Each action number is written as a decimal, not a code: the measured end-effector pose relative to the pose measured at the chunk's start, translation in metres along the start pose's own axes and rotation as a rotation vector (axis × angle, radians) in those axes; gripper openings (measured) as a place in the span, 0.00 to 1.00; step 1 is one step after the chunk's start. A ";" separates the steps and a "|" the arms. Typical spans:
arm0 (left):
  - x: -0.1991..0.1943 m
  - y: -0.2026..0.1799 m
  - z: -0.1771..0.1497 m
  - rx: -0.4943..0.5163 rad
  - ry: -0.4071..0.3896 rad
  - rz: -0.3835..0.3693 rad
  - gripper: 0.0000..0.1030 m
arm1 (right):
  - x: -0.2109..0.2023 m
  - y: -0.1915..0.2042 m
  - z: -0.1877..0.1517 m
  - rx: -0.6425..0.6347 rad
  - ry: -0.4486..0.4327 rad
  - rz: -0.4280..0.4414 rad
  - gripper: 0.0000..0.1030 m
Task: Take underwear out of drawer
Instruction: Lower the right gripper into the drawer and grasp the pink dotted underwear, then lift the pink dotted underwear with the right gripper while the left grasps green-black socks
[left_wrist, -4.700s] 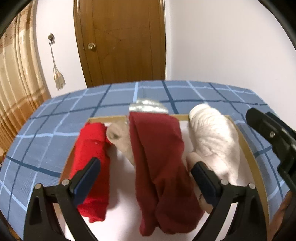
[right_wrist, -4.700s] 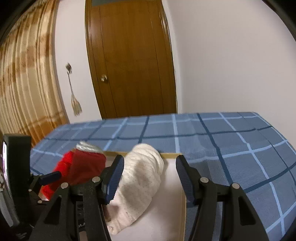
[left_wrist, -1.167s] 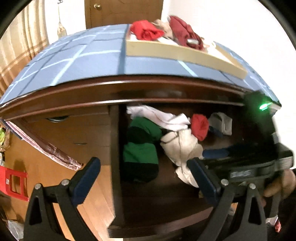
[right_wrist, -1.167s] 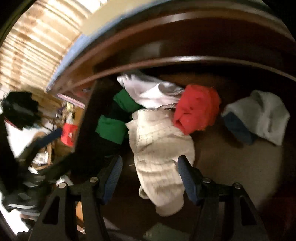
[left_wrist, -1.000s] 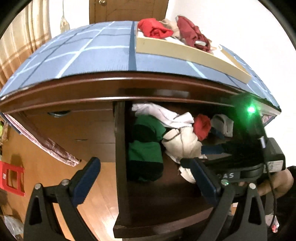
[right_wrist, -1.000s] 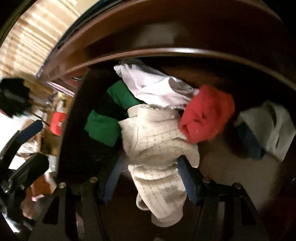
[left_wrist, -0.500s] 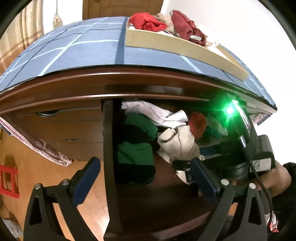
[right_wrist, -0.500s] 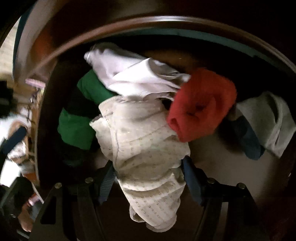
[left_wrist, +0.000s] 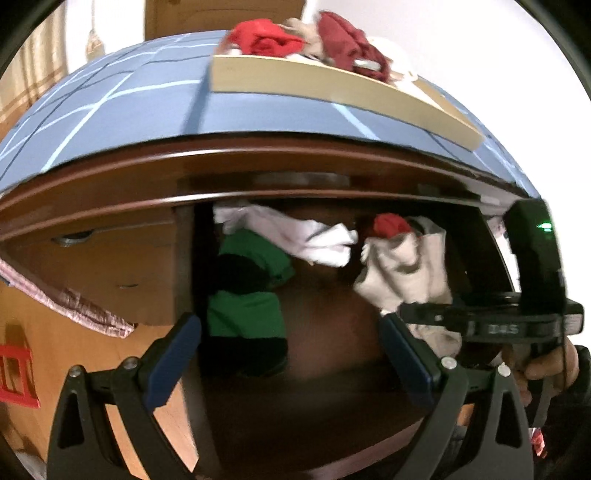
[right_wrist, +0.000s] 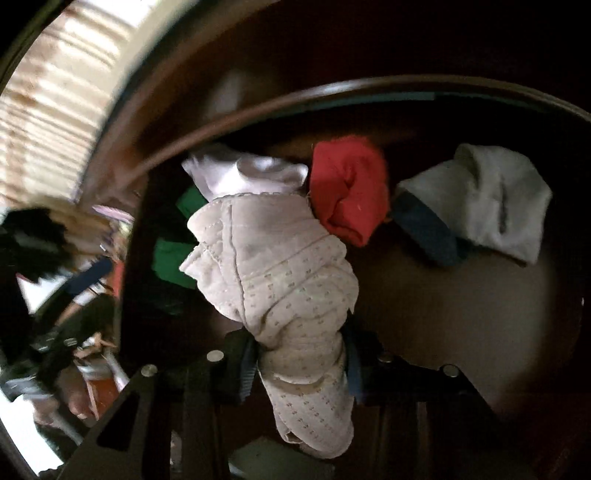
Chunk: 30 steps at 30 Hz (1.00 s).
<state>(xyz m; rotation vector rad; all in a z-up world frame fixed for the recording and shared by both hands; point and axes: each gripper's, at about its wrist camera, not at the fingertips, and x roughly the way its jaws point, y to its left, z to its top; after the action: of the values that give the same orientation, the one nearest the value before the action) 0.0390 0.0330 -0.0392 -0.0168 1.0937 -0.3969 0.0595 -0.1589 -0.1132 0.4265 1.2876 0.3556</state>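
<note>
Green-and-black folded clothes (right_wrist: 173, 254) are lying at the drawer's (left_wrist: 332, 435) left while the left gripper (left_wrist: 291, 365) is hanging open and empty. Rightward, the right gripper (right_wrist: 299, 363) has just been closing and is now clamping the cream dotted underwear (right_wrist: 280, 280), bunching it upward; lifting out looks next.

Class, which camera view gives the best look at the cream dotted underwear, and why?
The right wrist view: the cream dotted underwear fills the centre, clamped in the right gripper, whose jaws have just closed. The left wrist view shows it small, blurred and partly hidden.
</note>
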 end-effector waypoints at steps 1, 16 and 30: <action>0.004 -0.004 0.003 0.012 0.007 0.007 0.89 | -0.006 -0.003 -0.002 0.004 -0.024 0.018 0.41; 0.101 -0.034 0.023 0.170 0.274 0.322 0.73 | -0.037 -0.029 -0.022 0.021 -0.170 0.084 0.42; 0.105 -0.037 0.030 0.204 0.288 0.263 0.58 | -0.058 -0.046 -0.041 0.075 -0.222 0.123 0.42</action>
<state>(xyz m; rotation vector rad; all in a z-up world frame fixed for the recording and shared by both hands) 0.0950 -0.0402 -0.1080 0.3707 1.3152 -0.2766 0.0068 -0.2223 -0.0960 0.5940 1.0631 0.3538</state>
